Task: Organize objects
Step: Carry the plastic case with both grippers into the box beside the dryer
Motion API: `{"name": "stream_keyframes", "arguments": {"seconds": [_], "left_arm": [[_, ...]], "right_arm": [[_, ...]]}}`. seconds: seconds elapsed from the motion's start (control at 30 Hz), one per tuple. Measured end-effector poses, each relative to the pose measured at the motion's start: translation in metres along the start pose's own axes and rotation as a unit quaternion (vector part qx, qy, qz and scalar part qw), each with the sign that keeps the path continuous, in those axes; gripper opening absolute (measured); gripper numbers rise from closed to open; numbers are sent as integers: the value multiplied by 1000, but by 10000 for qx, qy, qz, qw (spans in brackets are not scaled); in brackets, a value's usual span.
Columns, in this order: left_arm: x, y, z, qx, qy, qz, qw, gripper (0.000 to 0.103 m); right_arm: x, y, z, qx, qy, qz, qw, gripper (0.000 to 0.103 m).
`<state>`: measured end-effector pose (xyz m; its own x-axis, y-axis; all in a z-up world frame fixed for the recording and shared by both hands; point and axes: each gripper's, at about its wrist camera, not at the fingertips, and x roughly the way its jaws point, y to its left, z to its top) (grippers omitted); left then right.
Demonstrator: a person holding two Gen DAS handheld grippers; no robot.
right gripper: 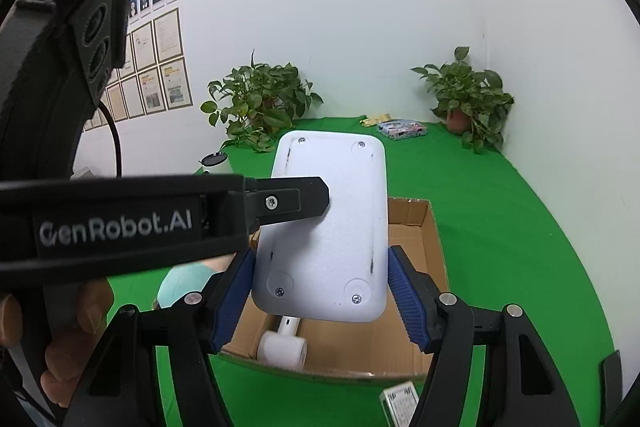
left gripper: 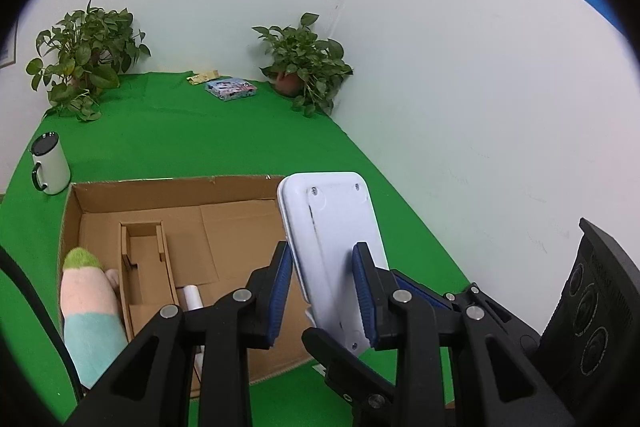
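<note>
- Surface [left gripper: 224, 139]: green cloth, running back to a white corner; two potted plants [left gripper: 86, 55] stand at the far edge, a patterned flat packet [left gripper: 231, 89] between them.
- Cardboard box [left gripper: 176, 195]: open-topped, near me on the cloth; I see a soft pink-and-teal toy [left gripper: 90, 311] at its left wall, a cardboard insert [left gripper: 146, 259] and a white roll [right gripper: 282, 347] inside.
- White device [right gripper: 326, 227]: a flat rounded casing, screwed back towards the cameras, tilted in the air above the box's right side.
- Left tool [left gripper: 323, 291]: its blue pads [left gripper: 280, 291] press on the casing's two faces near the lower end; I read this as a firm pinch.
- Right tool [right gripper: 322, 295]: its blue pads [right gripper: 408, 303] flank the casing's long edges; I cannot tell if they touch it.
- White mug [left gripper: 50, 163]: dark lid and handle, just beyond the box's far left corner.
- Small printed carton [right gripper: 400, 403]: on the cloth just in front of the box.
</note>
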<state>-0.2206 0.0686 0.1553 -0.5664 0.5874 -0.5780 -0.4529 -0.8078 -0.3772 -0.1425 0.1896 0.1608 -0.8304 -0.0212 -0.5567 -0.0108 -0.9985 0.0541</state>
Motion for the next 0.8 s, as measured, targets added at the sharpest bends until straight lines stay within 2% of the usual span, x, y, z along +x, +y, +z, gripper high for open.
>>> {"name": "stream_keyframes", "arguments": {"seconds": [0.13, 0.23, 0.53, 0.8], "left_arm": [[15, 7, 6, -31, 187, 82, 9998, 28], [34, 17, -1, -78, 370, 118, 9992, 28], [95, 54, -32, -384, 986, 291, 9940, 28], [155, 85, -76, -671, 1708, 453, 9820, 28]], "right_arm": [[27, -10, 19, 78, 229, 106, 9997, 63], [49, -25, 19, 228, 442, 289, 9983, 63], [123, -45, -30, 460, 1201, 511, 9904, 63], [194, -57, -94, 740, 1998, 736, 9743, 63]]}}
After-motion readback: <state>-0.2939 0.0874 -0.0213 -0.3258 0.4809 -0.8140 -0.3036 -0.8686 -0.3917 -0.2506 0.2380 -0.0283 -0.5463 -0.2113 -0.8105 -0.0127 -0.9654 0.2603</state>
